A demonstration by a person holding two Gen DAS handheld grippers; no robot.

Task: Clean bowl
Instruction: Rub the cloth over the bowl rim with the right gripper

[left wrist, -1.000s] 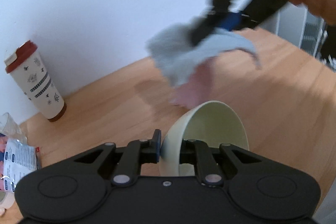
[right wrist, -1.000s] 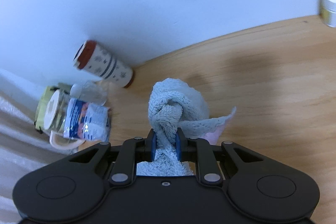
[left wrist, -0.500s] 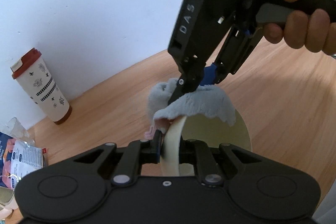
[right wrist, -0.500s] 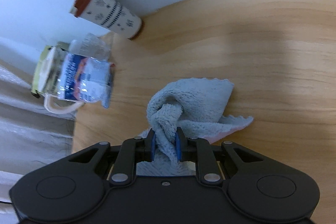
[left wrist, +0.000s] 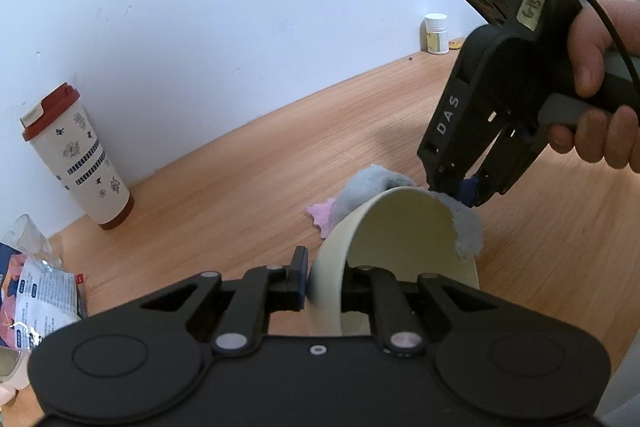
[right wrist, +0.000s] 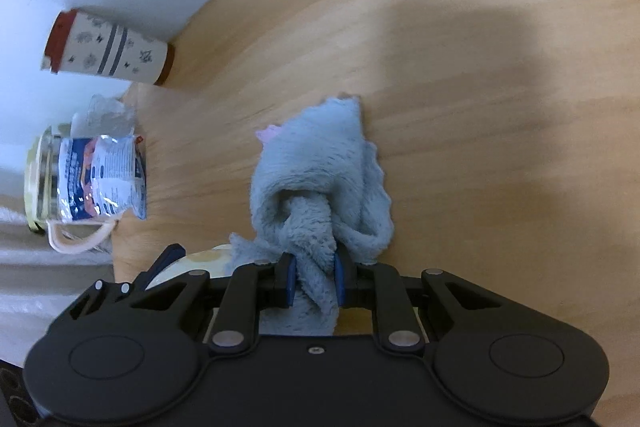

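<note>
A cream bowl point(left wrist: 404, 231) is tipped on its side above the wooden table, and my left gripper point(left wrist: 324, 281) is shut on its rim. A grey cloth point(left wrist: 466, 231) with a pink underside drapes over the bowl's far rim, part of it inside, part behind. My right gripper point(left wrist: 468, 189) comes down from the upper right, held by a person's hand point(left wrist: 600, 107), shut on the cloth. In the right wrist view the bunched cloth point(right wrist: 316, 187) sits between the blue pads of my right gripper point(right wrist: 313, 281), with the bowl's edge point(right wrist: 200, 259) just showing at lower left.
A white tumbler with a red lid point(left wrist: 76, 155) stands by the wall at left. A snack packet point(left wrist: 36, 291) and a clear cup point(left wrist: 24, 239) lie at the left edge, by a mug point(right wrist: 76, 239). A small white pill bottle point(left wrist: 436, 34) stands far back.
My right gripper has swung from over the bowl's left rim to its right far rim, dragging the cloth across the bowl. The left gripper keeps its hold on the rim.
</note>
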